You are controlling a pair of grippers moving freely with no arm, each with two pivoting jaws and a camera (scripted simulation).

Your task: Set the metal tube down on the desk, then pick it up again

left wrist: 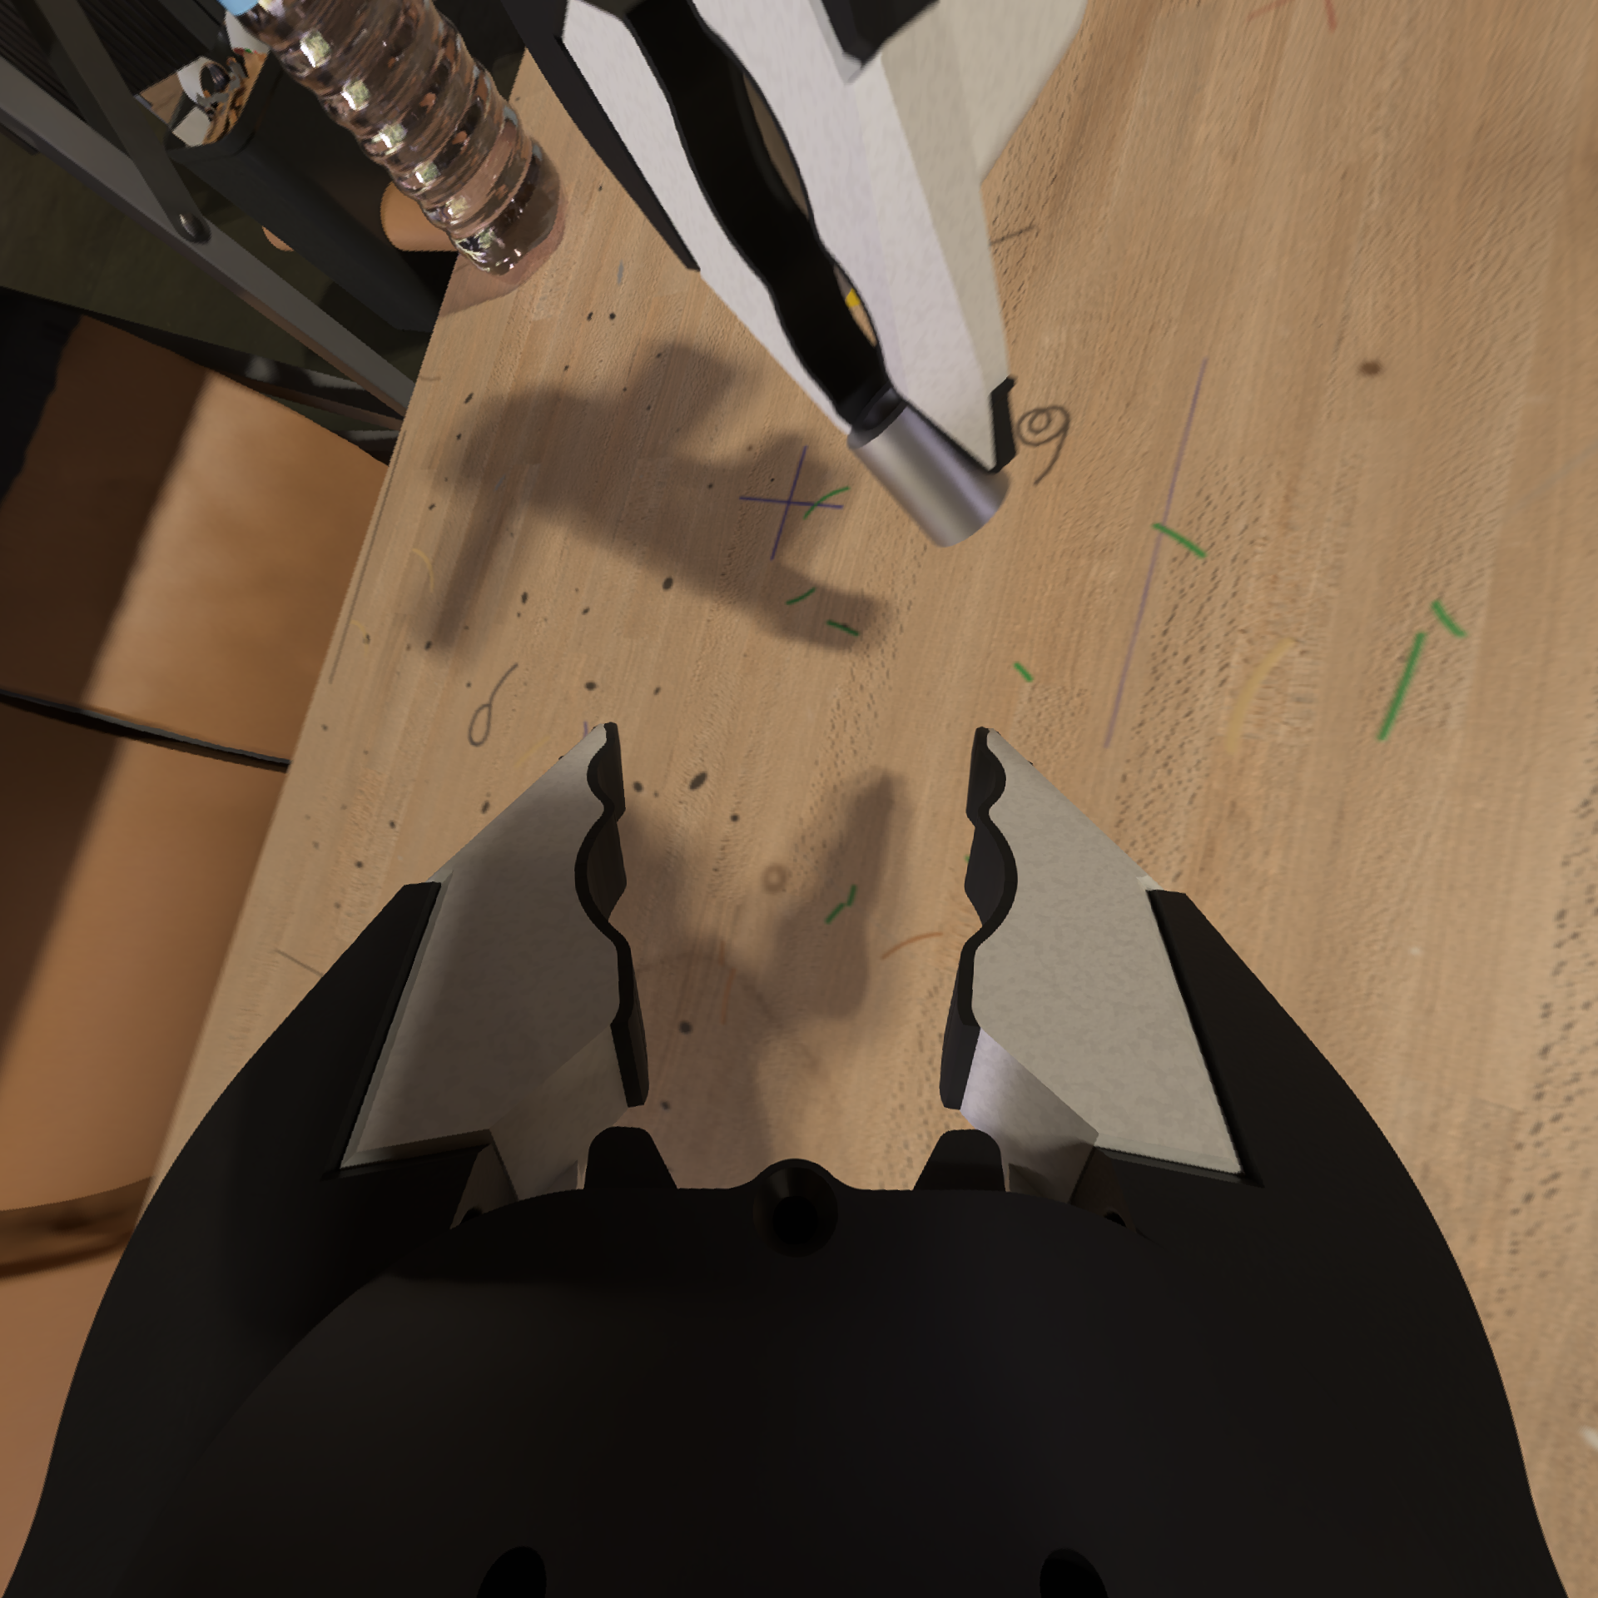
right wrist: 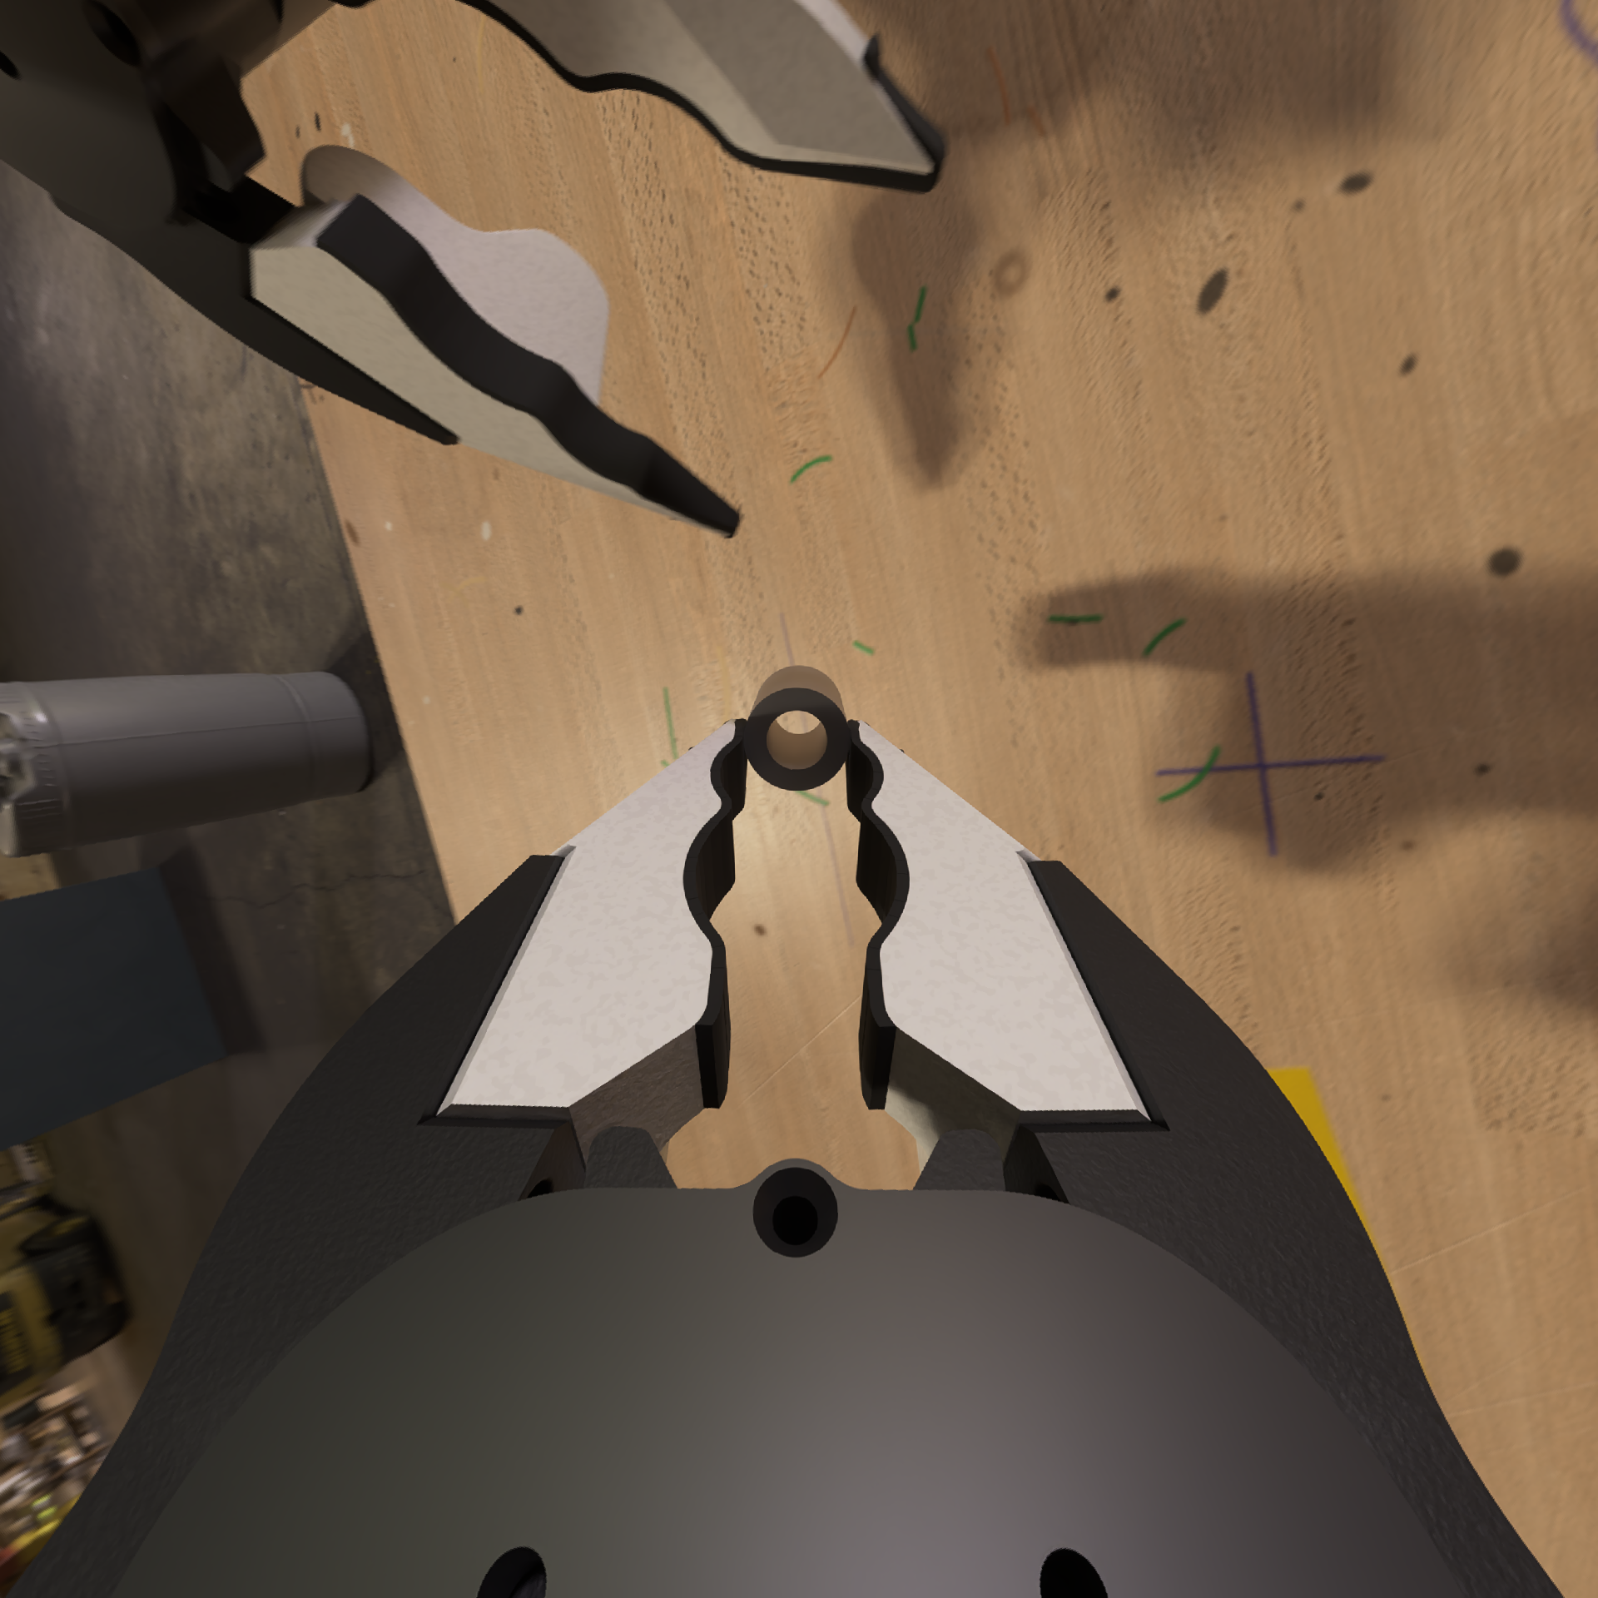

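Observation:
The metal tube (left wrist: 938, 488) is a short grey hollow cylinder. My right gripper (left wrist: 934, 432) comes in from the top of the left wrist view, shut on the tube and holding it tilted a little above the wooden desk (left wrist: 1254, 908); the tube's shadow lies apart from it. In the right wrist view I see the tube (right wrist: 759, 751) end-on, pinched at the tips of my right gripper (right wrist: 795, 735). My left gripper (left wrist: 795, 735) is open and empty above the desk, short of the tube. It also shows at the upper left of the right wrist view (right wrist: 830, 346).
A clear plastic bottle (left wrist: 415, 130) stands at the desk's left edge beside a black metal frame (left wrist: 173, 199). The desk edge (left wrist: 372, 605) drops to the floor on the left. A grey cylinder (right wrist: 190, 752) lies off the desk. A yellow sheet (right wrist: 1314, 1141) lies on the desk.

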